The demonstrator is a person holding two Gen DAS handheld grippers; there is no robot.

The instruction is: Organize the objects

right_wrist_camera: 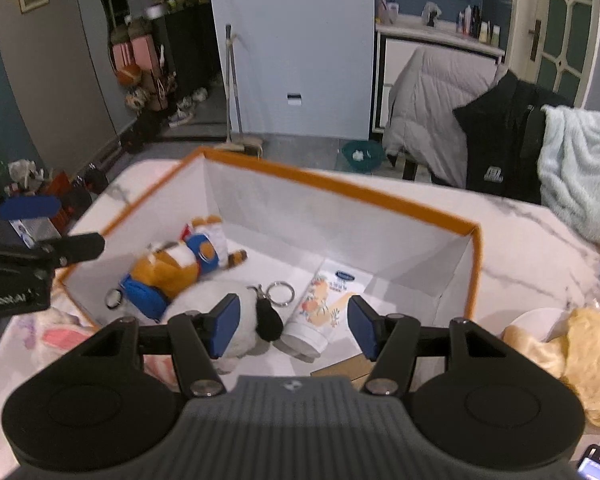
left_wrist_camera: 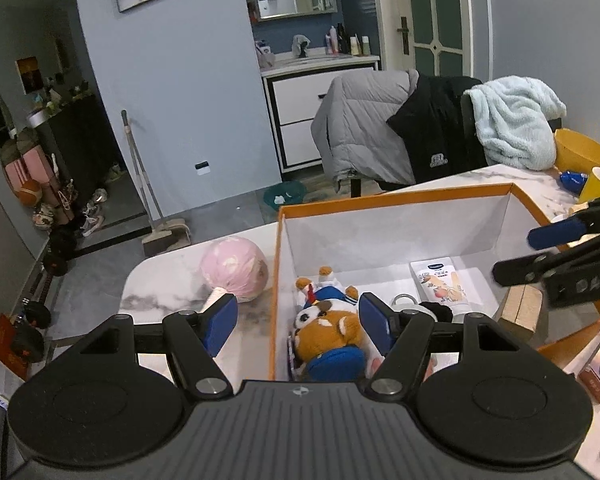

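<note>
Both tools hang above the orange-rimmed box (right_wrist_camera: pixel 476 256), released and holding nothing: the left tool (left_wrist_camera: pixel 298 322) stands wide over the box's near-left corner, the right tool (right_wrist_camera: pixel 292 324) over its near wall. I judge this a pause between placements, with several things already boxed.

Nearest, below the right tool, lie a white plush with a black pom-pom (right_wrist_camera: pixel 268 320) and a cream tube (right_wrist_camera: pixel 320 316). Further in, the fox plush (right_wrist_camera: pixel 172 268) lies against the left wall.

Outside, just left of the box on the table (left_wrist_camera: pixel 148 292), sits the pink ball (left_wrist_camera: pixel 234 272). It looks the next candidate, calling for a wide grasp from the left tool.
</note>
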